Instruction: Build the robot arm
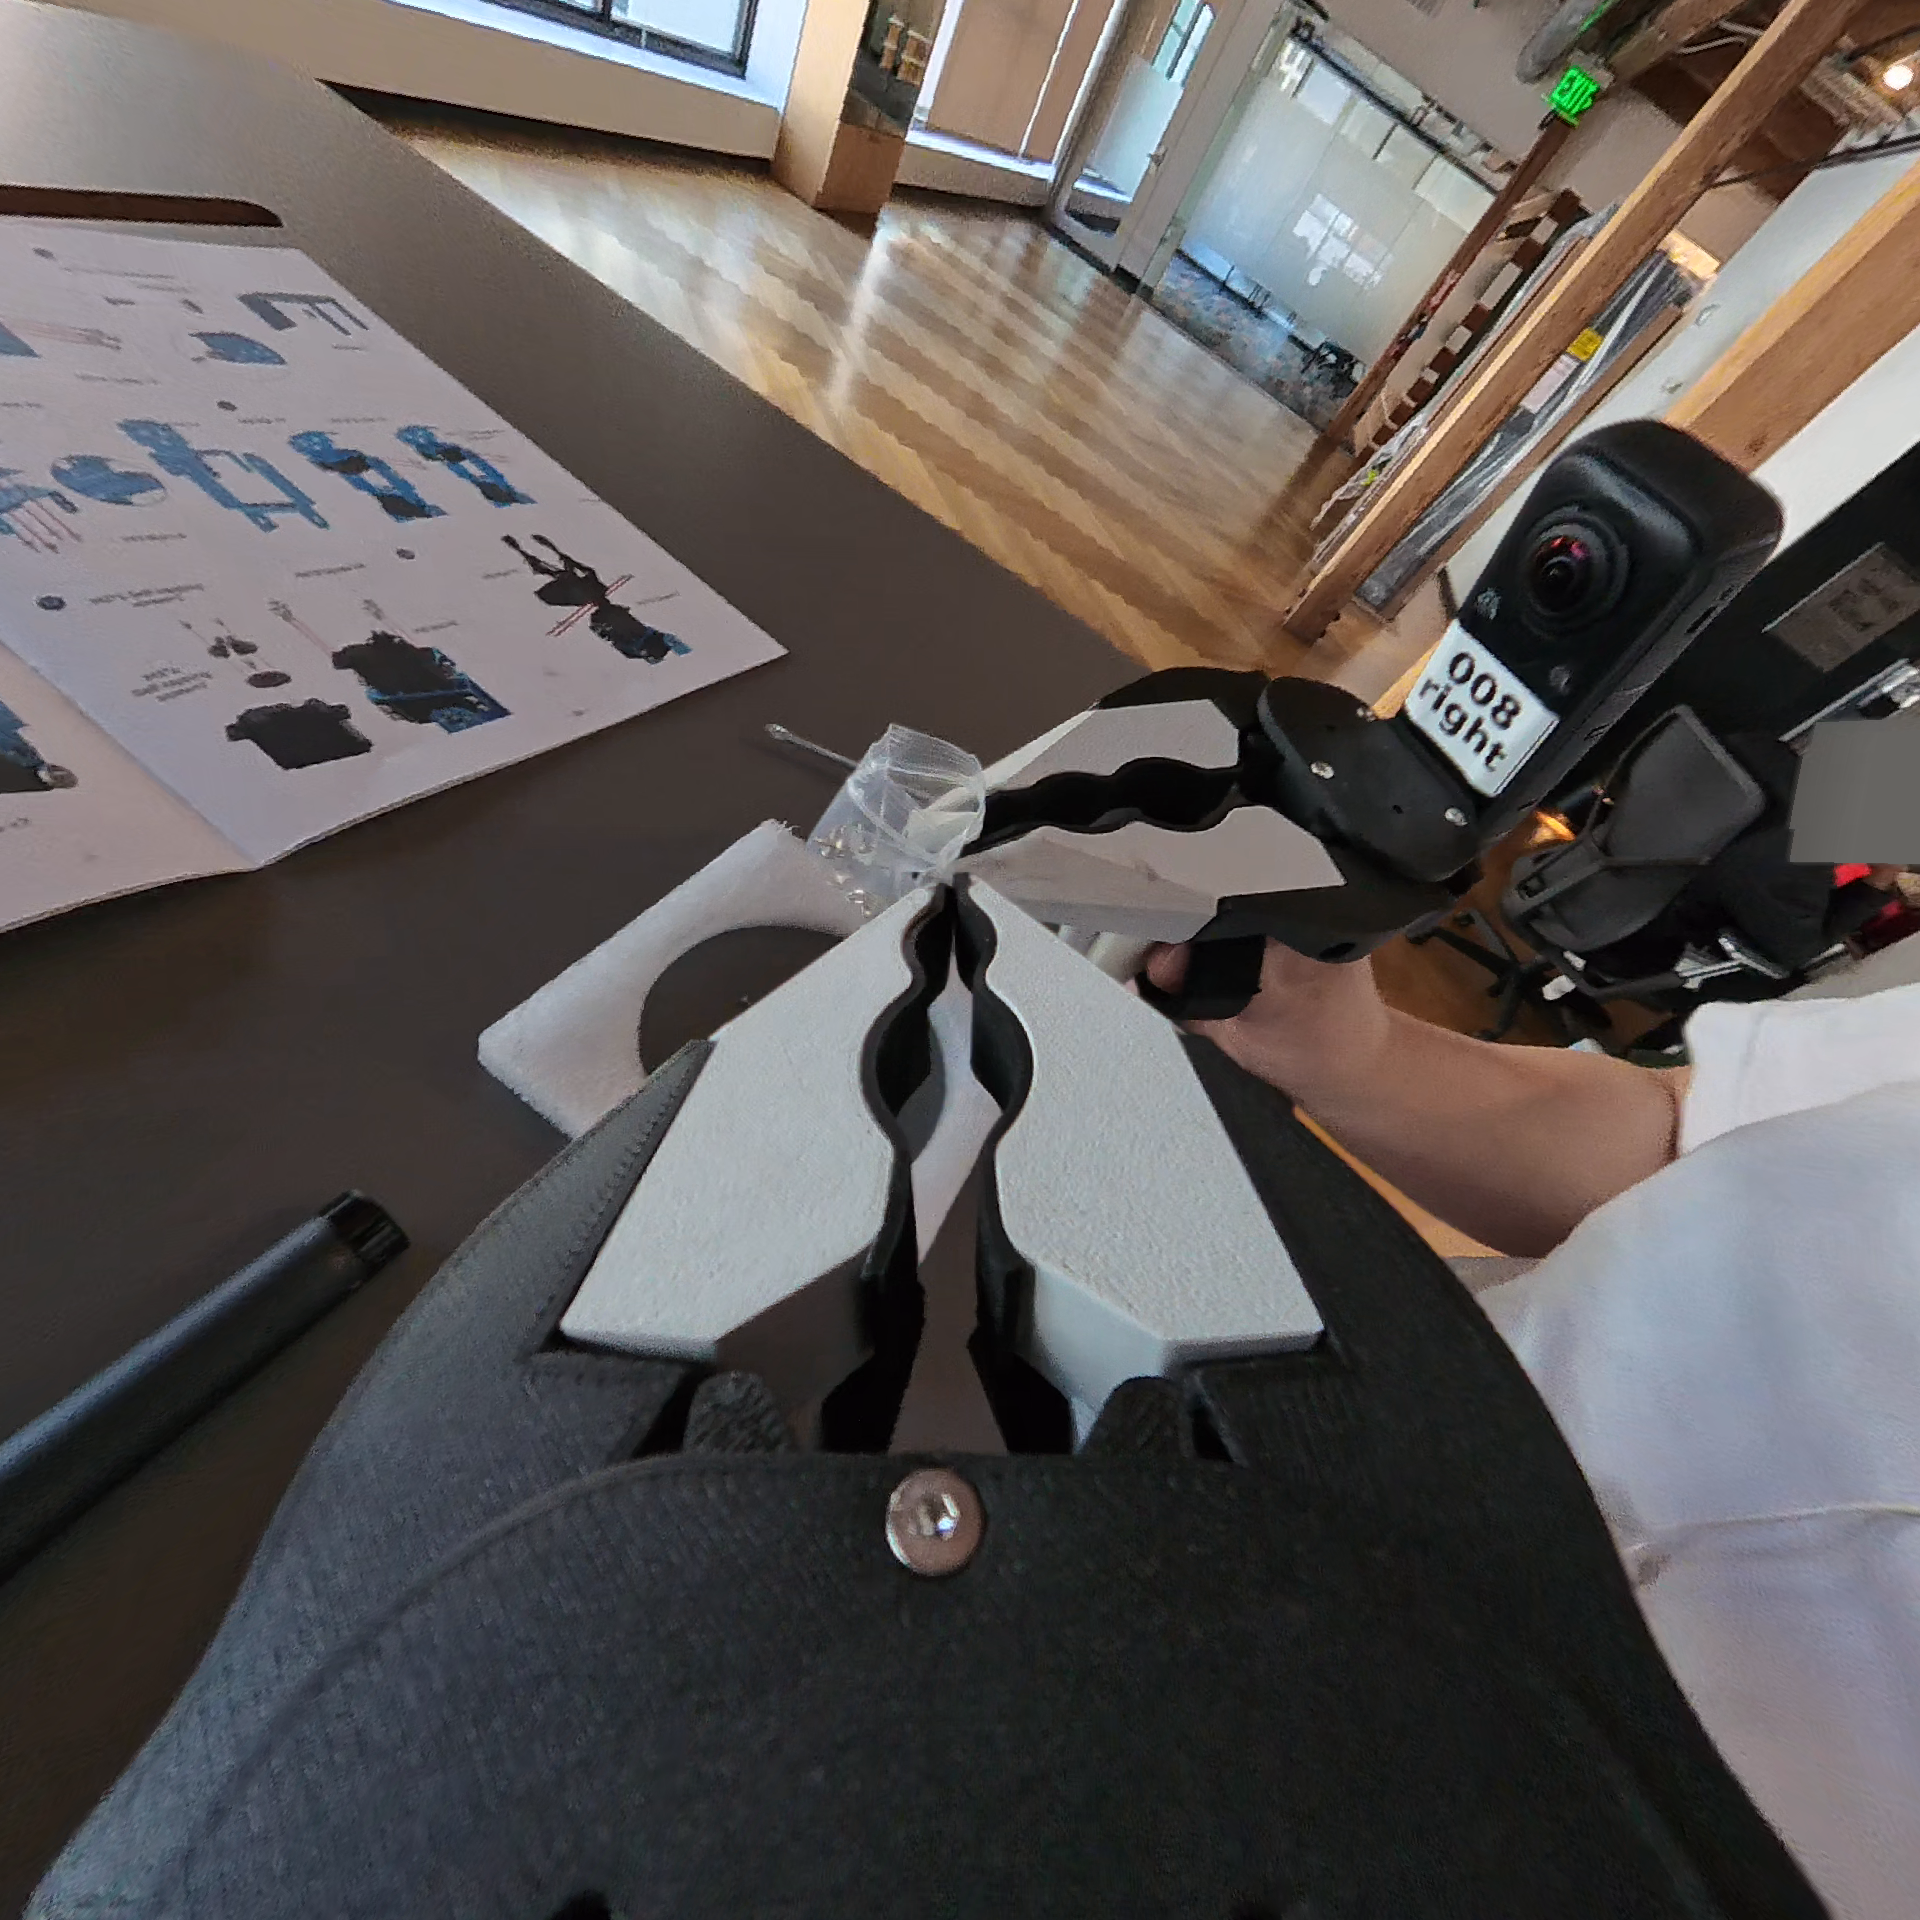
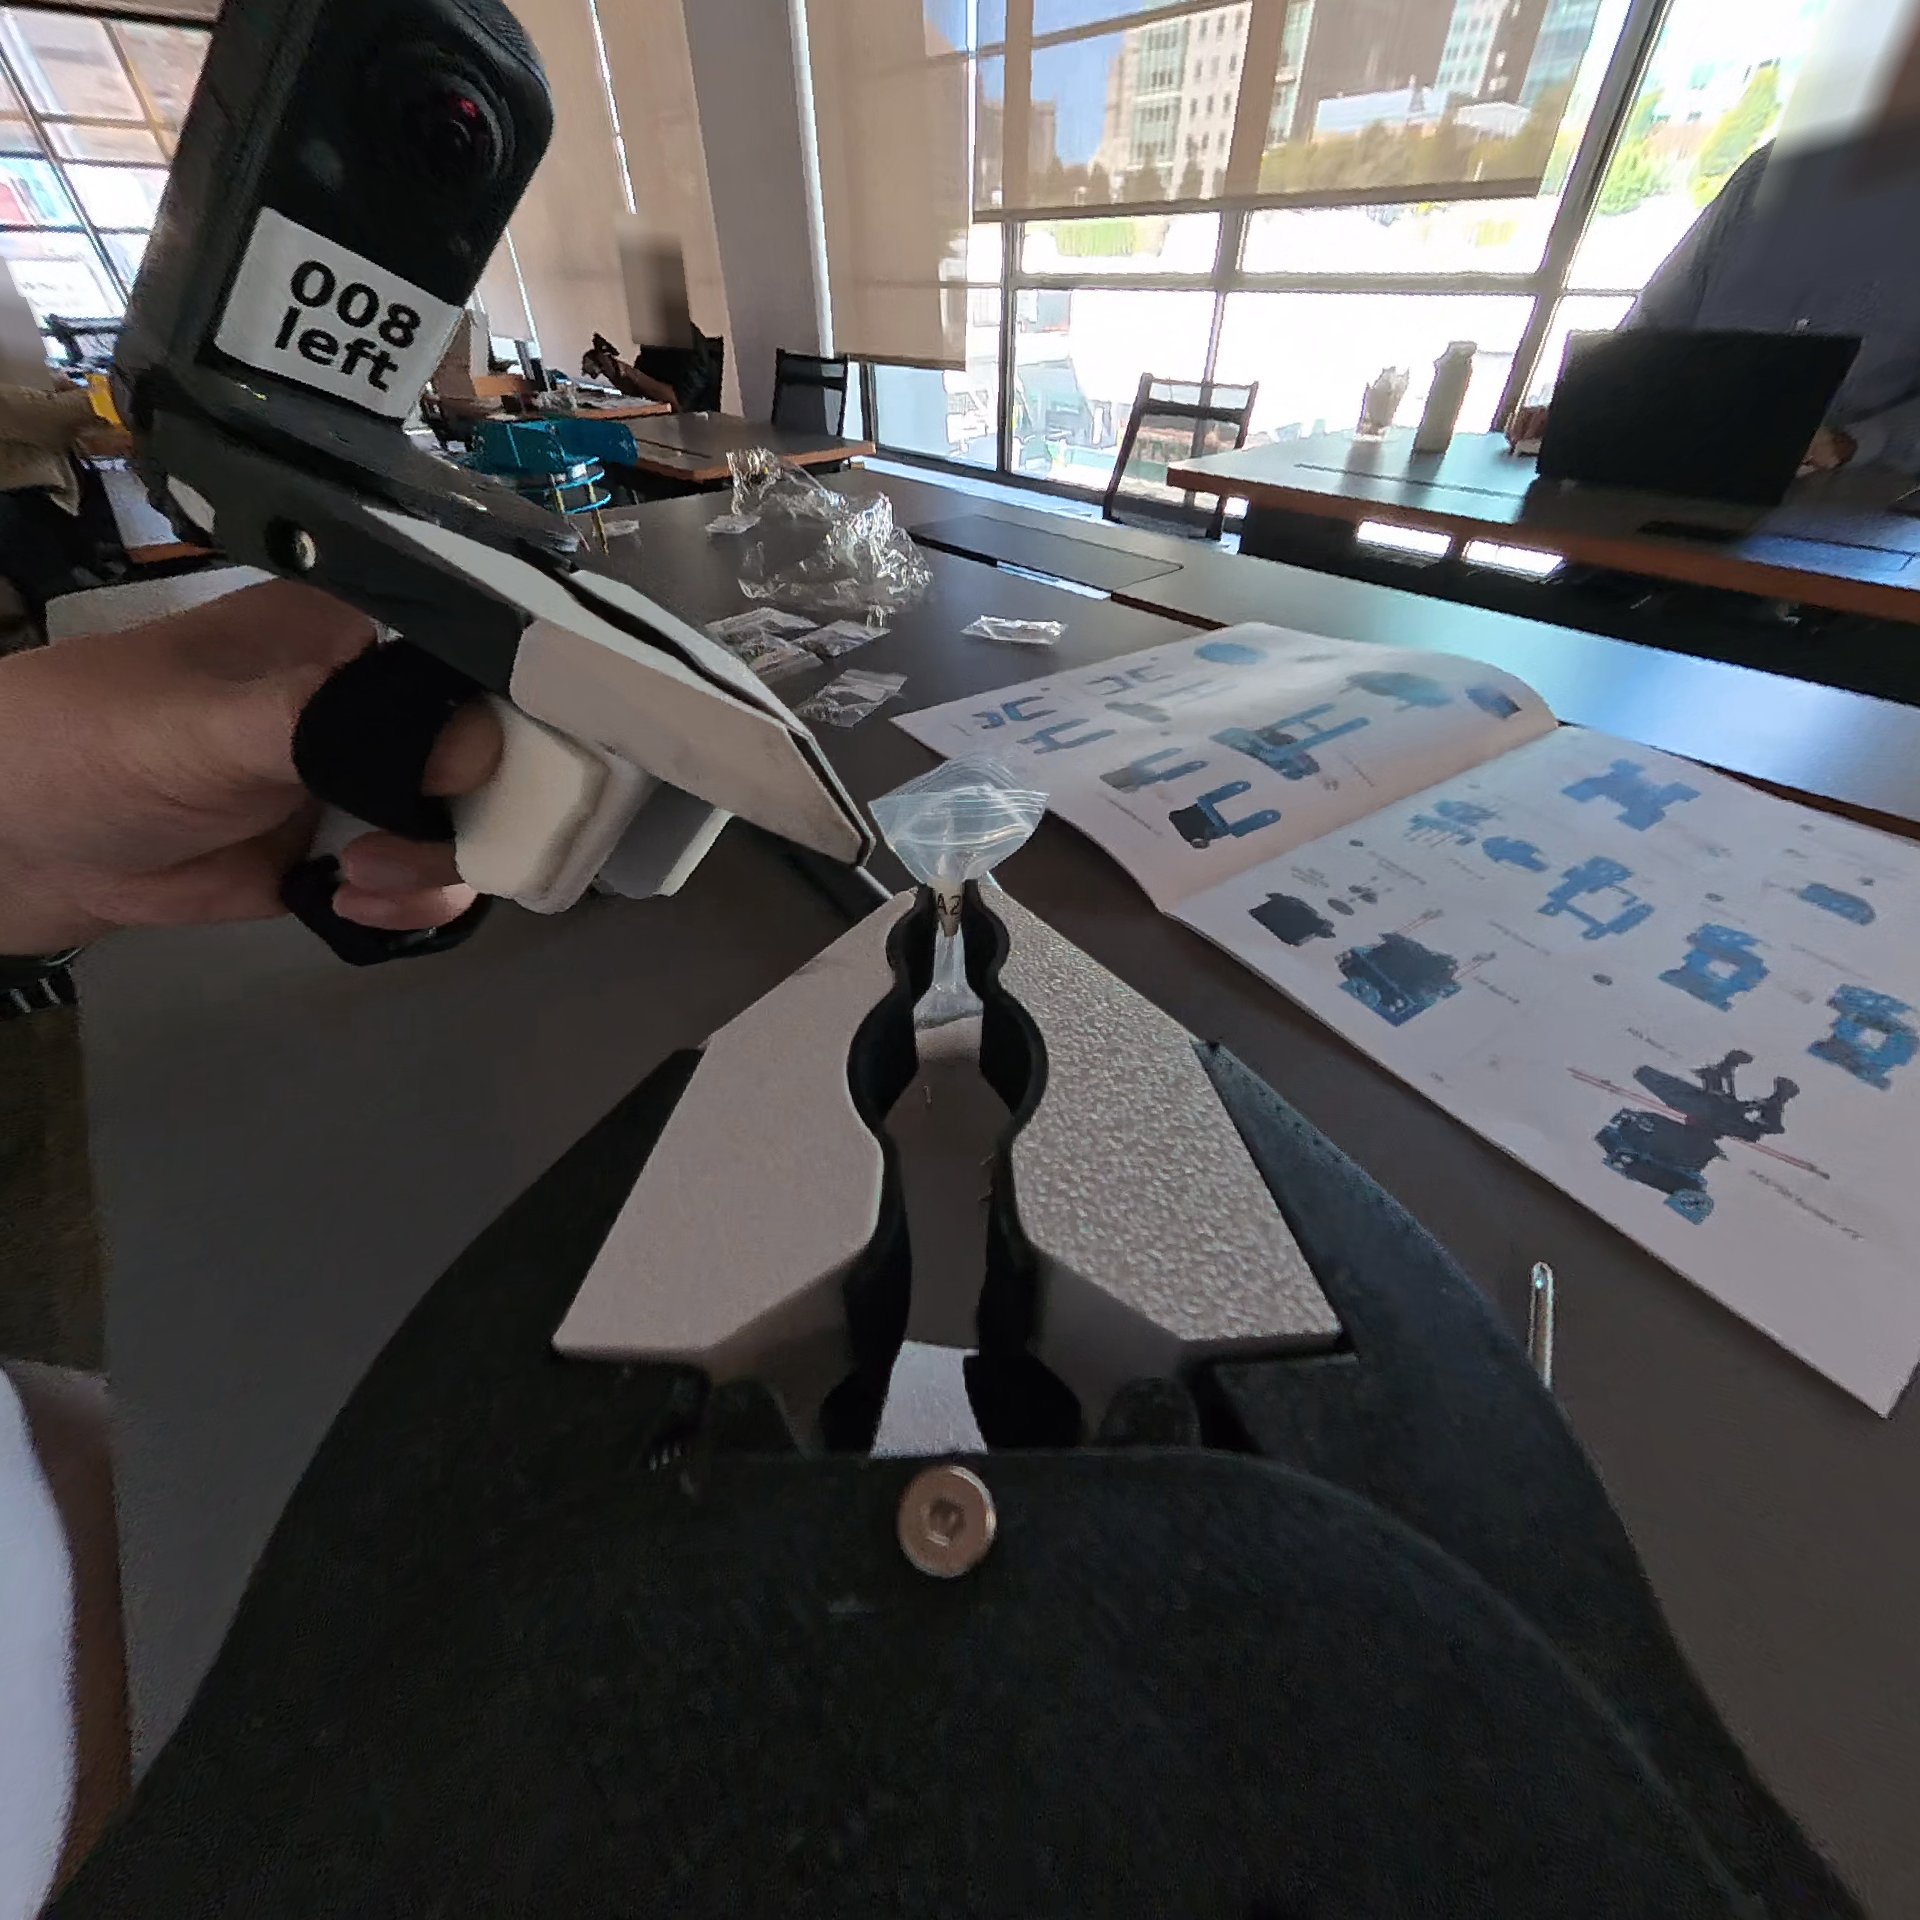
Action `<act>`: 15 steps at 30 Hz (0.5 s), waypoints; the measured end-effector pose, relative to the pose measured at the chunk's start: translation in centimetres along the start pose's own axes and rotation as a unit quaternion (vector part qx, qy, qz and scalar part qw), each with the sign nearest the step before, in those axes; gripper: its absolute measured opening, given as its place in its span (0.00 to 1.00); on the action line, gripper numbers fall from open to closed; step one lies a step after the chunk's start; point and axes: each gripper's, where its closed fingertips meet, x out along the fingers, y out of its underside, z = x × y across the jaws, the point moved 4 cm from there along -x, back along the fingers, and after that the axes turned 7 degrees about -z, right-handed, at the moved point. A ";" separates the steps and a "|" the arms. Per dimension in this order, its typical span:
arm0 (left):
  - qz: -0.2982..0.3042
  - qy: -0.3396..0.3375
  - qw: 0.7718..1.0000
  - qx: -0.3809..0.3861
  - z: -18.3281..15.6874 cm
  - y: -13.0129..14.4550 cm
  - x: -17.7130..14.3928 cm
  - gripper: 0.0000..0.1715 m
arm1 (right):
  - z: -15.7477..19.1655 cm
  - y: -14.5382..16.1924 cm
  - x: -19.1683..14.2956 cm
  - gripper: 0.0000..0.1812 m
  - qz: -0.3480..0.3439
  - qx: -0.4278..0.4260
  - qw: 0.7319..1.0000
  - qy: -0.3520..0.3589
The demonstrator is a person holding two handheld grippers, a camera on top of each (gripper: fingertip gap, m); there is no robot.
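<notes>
Right gripper (image 2: pixel 943 914) clamped on small clear bag (image 2: pixel 956 821); bag contents indistinct. Left gripper (image 1: pixel 951 896) tips pinched at bag's edge, grip unclear. Open booklet (image 2: pixel 1455 862) beyond, on surface (image 2: pixel 312 1143).

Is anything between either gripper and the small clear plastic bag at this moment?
Nothing visible. The right gripper is shut on the small clear plastic bag. The left gripper pinches the same bag's edge from the other side, above the white foam piece on the dark table.
</notes>
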 end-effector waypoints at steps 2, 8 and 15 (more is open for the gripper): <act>-0.003 -0.016 1.000 0.012 0.4 0.2 -0.3 0.00 | -0.2 0.4 0.0 0.02 0.010 0.005 1.000 0.004; -0.025 -0.059 0.997 0.039 0.3 0.1 0.0 0.14 | -0.1 0.5 0.1 0.02 0.013 0.000 1.000 0.009; -0.010 -0.085 0.994 0.062 0.7 0.5 1.1 0.01 | 0.2 0.6 0.5 0.02 0.019 -0.020 1.000 0.007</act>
